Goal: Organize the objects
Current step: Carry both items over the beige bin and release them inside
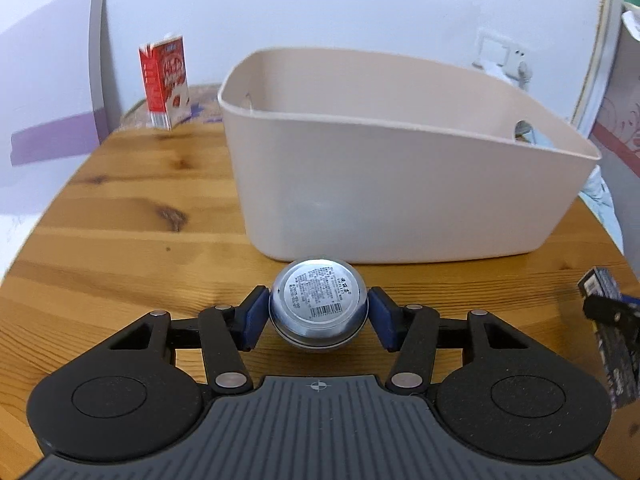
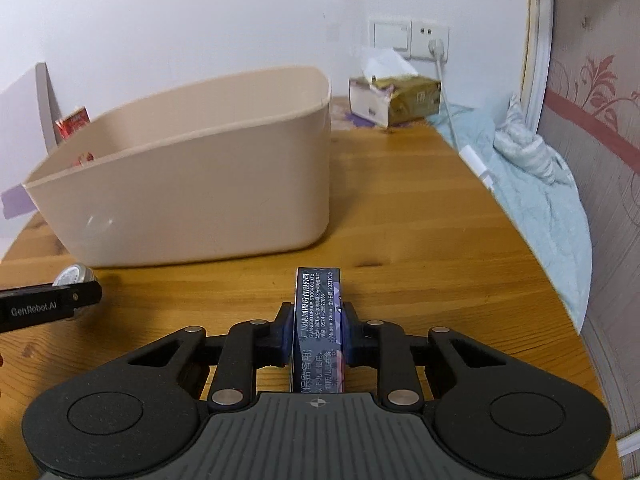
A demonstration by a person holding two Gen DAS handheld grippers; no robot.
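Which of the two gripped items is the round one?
The silver tin, held in the left gripper. The right gripper holds a flat-sided dark box instead.

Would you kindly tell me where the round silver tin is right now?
In the left wrist view the round silver tin sits clamped in the left hand-held gripper, just before the beige bin.

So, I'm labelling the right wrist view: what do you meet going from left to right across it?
Left gripper with round tin → beige bin → dark box in right gripper → tissue box → blue bedding.
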